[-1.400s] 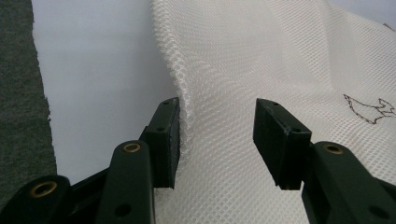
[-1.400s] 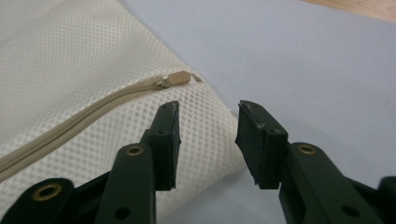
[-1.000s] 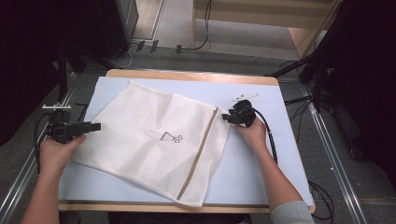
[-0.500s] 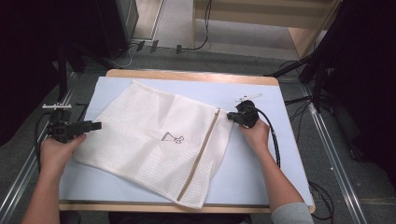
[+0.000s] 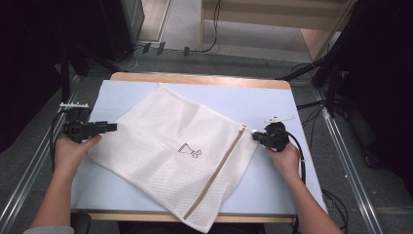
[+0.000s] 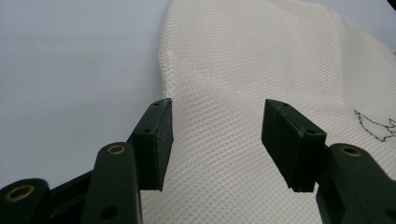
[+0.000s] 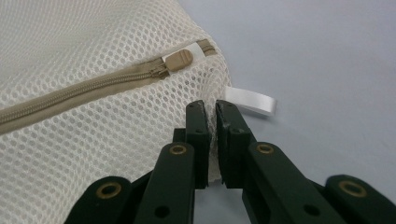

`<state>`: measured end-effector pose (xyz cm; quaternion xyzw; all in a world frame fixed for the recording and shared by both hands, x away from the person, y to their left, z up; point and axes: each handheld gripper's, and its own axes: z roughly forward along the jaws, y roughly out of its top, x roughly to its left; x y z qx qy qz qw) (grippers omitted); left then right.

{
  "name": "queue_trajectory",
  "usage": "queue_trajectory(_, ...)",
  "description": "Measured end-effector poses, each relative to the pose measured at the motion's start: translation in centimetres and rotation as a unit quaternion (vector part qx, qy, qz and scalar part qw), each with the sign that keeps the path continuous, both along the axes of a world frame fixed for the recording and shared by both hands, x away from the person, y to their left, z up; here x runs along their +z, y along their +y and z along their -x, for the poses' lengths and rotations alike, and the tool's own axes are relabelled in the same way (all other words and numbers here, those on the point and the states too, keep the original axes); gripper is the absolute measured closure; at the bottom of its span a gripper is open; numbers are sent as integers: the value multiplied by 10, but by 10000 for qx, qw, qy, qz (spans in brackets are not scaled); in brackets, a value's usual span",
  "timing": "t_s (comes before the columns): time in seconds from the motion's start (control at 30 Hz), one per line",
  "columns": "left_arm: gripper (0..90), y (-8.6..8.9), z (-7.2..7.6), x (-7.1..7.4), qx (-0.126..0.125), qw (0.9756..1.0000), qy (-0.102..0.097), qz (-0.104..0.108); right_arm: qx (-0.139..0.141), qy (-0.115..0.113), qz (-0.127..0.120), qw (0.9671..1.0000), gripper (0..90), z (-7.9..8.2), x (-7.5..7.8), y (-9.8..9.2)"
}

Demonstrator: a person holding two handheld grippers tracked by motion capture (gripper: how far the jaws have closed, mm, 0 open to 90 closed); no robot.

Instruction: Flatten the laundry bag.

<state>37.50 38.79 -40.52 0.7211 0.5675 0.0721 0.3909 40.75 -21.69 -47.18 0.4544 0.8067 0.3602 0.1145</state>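
Right gripper view: my right hand-held gripper (image 7: pixel 211 112) pinches the bag's (image 7: pixel 93 126) corner mesh.
Its jaws have just been closing and now clamp the mesh just below the zip pull (image 7: pixel 178 60), beside the white tab (image 7: pixel 252 100). My left hand-held gripper (image 6: pixel 215 135) stands wide open over the bag's other edge, gripping nothing. The bag lies flat across the bench (image 5: pixel 146 90). Since a second ago, my right hand has slid toward me along the bag's edge.
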Motion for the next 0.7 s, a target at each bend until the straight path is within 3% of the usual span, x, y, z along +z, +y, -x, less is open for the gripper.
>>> queue_trajectory(0.17,444,-11,-10,-1,-154,9999,25,-9,70,-19,28,10000,854,18,0,-8)
queue_trajectory(0.37,445,-20,-19,-1,-255,9997,16,-38,99,129,-46,9999,850,42,0,-16)
queue_trajectory(0.5,445,-24,-22,-2,-287,9996,26,-47,286,203,40,9994,816,54,3,-17)
queue_trajectory(0.7,447,-22,-20,0,-259,9996,36,-52,98,-153,-167,9997,690,49,18,-23)
